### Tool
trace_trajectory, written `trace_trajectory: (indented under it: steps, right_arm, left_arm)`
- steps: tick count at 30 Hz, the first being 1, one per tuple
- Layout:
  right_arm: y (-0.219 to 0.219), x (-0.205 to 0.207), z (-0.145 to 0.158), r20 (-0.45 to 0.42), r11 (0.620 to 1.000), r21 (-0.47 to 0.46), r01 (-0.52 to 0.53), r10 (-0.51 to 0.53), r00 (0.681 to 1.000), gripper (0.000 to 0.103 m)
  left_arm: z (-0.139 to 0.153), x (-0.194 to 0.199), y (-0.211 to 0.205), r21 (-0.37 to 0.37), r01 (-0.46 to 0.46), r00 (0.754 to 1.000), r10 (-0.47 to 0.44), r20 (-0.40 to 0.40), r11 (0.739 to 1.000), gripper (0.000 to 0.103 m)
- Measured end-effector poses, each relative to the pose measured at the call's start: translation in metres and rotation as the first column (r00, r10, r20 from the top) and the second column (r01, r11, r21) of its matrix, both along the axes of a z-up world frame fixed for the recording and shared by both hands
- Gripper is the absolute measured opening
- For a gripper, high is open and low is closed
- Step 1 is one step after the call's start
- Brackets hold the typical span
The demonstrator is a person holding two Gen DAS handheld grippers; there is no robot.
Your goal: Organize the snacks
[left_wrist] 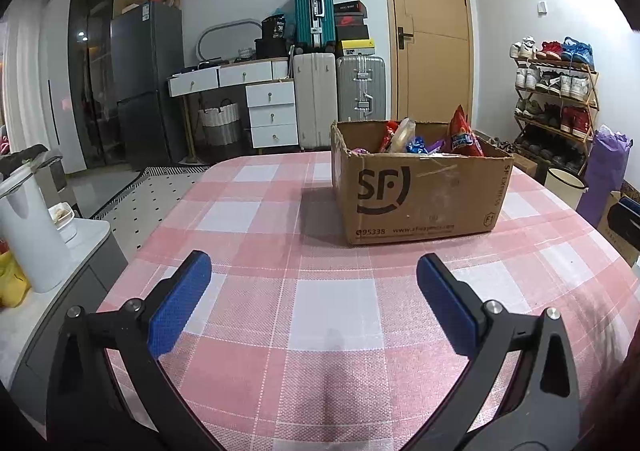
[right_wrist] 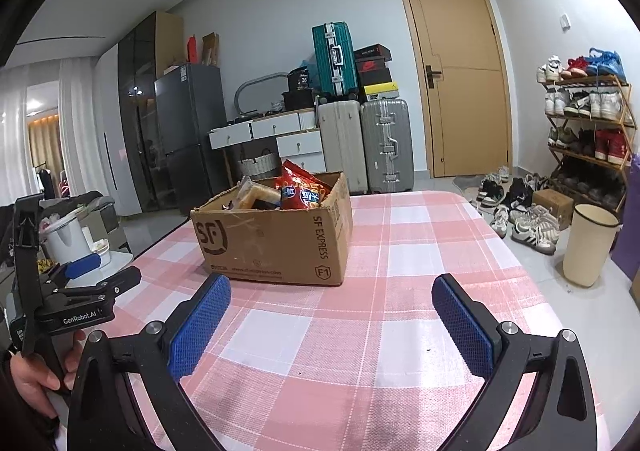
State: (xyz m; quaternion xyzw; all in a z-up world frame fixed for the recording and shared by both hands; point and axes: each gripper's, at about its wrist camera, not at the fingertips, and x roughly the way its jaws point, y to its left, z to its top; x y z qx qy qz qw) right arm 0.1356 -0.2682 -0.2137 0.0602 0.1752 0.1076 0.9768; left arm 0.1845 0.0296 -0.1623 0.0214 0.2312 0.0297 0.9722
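A brown cardboard box [left_wrist: 420, 195] marked SF stands on the pink checked tablecloth [left_wrist: 280, 291], holding several snack packets, among them a red bag [left_wrist: 464, 135]. My left gripper [left_wrist: 314, 271] hovers over the cloth short of the box, open, nothing between its blue pads. In the right wrist view the same box [right_wrist: 276, 239] sits ahead and left, with a red packet [right_wrist: 300, 187] sticking up. My right gripper [right_wrist: 332, 291] is open and empty above the cloth. The left gripper [right_wrist: 80, 279] shows at far left, held by a hand [right_wrist: 36, 375].
A grey side counter [left_wrist: 48, 291] with a white canister [left_wrist: 28, 235] stands left of the table. Right of the table are a cream bin [right_wrist: 588, 243], loose shoes and a shoe rack [right_wrist: 588, 123]. Suitcases, drawers and a door fill the back wall.
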Motion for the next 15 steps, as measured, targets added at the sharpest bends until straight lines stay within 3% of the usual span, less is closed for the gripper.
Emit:
trace_trajectory:
  steps: [15]
  right_arm:
    - [0.0043,0.0007,-0.0021,-0.006,1.0,-0.019,-0.002,0.002,1.0,0.103]
  left_arm:
    - [-0.0005,-0.0033,-0.0005,0.002,0.011,1.0,-0.011,0.019,1.0,0.103]
